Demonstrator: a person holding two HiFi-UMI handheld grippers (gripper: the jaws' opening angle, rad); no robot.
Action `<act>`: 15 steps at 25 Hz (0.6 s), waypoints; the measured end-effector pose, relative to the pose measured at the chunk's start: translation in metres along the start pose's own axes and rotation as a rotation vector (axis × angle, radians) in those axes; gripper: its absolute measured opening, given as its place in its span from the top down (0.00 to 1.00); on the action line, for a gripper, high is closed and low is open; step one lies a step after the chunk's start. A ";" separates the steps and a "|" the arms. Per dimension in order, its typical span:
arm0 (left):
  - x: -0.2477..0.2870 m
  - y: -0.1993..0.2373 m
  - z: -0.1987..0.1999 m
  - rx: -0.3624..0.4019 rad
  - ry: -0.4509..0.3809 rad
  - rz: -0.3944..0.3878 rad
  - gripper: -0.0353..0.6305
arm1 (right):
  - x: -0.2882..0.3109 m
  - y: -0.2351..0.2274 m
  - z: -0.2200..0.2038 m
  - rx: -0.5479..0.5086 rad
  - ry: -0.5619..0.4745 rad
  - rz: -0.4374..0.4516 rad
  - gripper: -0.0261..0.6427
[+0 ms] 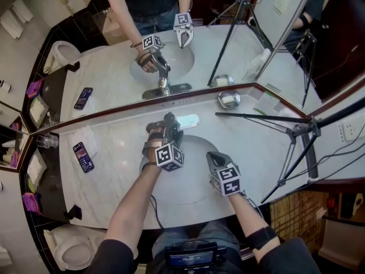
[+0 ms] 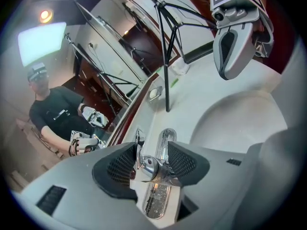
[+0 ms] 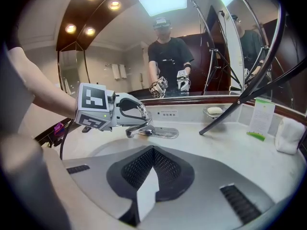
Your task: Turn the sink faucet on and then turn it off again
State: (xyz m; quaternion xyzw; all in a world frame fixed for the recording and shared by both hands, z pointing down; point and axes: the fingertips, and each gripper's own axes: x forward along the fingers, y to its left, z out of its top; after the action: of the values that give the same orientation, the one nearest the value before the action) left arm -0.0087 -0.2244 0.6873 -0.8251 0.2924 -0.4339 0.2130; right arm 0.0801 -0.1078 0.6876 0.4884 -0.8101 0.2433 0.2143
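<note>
At far edge of sink (image 1: 197,194), left tongs (image 1: 167,129) part open, jaws straddling faucet handle (image 2: 144,164), pads just beside chrome, no firm squeeze evident. Likely risk: smooth lever slips out mid-turn, or hard shove flings it wide and water splashes counter. Right tongs (image 3: 152,155) closed tight, empty, over near right of basin; could catch spray. Tripod leg (image 1: 256,117) far right; stray elbow might knock it

Phone (image 1: 83,156) left on counter (image 1: 117,147); soap dish (image 1: 228,99) by mirror (image 1: 114,76); tripod (image 1: 296,133) right.
</note>
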 end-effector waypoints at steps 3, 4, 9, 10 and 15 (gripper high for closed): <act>0.000 -0.001 -0.001 0.011 -0.002 0.001 0.65 | 0.000 0.001 0.002 0.001 -0.005 0.001 0.93; 0.001 -0.002 -0.001 0.018 -0.002 0.001 0.65 | 0.000 0.000 0.003 0.001 -0.007 0.000 0.93; 0.001 -0.008 -0.002 0.049 -0.003 0.009 0.65 | 0.001 0.000 0.005 0.000 -0.010 -0.003 0.93; 0.001 -0.008 -0.002 0.052 -0.003 0.010 0.65 | 0.001 0.000 0.005 0.000 -0.008 -0.003 0.93; 0.001 -0.011 -0.001 0.079 -0.003 0.013 0.65 | 0.002 -0.001 0.007 0.001 -0.006 -0.001 0.93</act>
State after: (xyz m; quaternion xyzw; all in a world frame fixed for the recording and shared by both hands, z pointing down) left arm -0.0062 -0.2173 0.6948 -0.8148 0.2801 -0.4426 0.2484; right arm 0.0792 -0.1138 0.6841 0.4896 -0.8105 0.2420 0.2117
